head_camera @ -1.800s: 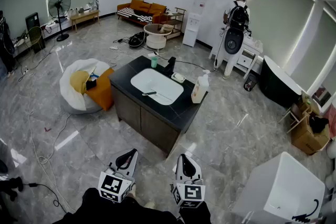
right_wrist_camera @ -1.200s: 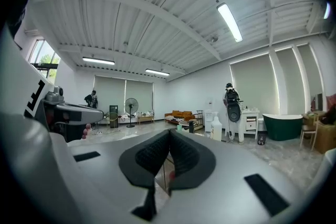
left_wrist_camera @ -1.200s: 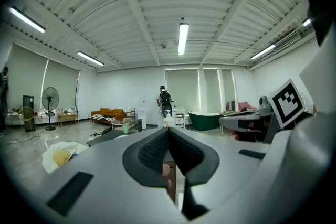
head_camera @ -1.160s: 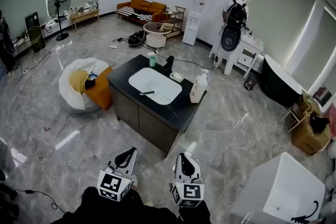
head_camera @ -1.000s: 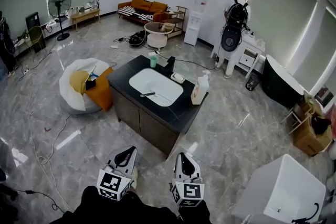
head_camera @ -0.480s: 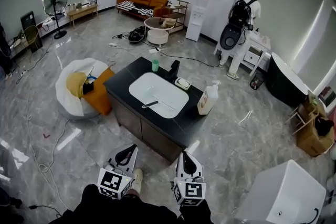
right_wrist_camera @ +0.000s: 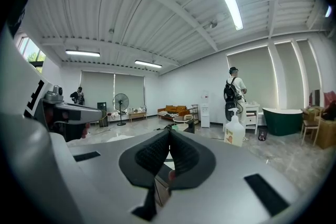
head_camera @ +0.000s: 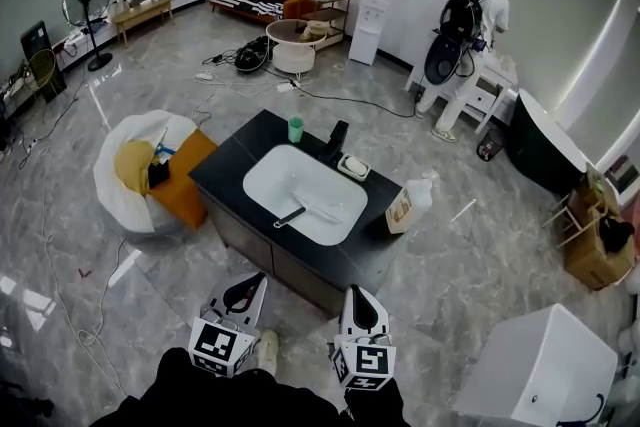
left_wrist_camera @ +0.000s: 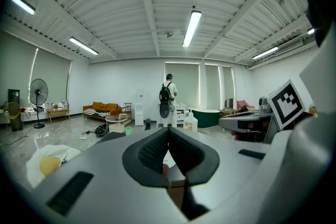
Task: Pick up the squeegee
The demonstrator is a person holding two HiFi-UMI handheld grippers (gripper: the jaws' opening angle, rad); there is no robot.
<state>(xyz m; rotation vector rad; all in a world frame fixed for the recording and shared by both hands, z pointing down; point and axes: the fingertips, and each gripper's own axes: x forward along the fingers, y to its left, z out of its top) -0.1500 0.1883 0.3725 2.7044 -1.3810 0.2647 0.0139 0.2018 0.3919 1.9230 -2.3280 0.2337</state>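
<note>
The squeegee [head_camera: 298, 213], with a black handle and a thin pale blade, lies in the white sink [head_camera: 270, 185] of a black-topped vanity [head_camera: 225, 173] in the head view. My left gripper [head_camera: 243, 290] and right gripper [head_camera: 356, 300] hang side by side at the bottom of that view, short of the vanity's near edge and pointing toward it. Both are shut and hold nothing. In the left gripper view the black pads [left_wrist_camera: 152, 152] meet at the left gripper [left_wrist_camera: 168, 136]. In the right gripper view the right gripper [right_wrist_camera: 169, 139] is likewise shut. The squeegee is hidden in both gripper views.
On the vanity stand a green cup [head_camera: 295, 129], a black faucet [head_camera: 338, 137], a soap dish [head_camera: 352, 166] and a pump bottle [head_camera: 404, 208]. A white and orange beanbag [head_camera: 140, 170] lies left. A person [head_camera: 470, 25] stands far right. A white tub [head_camera: 545, 365] sits right; cables cross the floor.
The vanity has come nearer and lower in the head view as I walked toward it. Both grippers stay shut at the bottom, side by side. The far person has shifted right.
</note>
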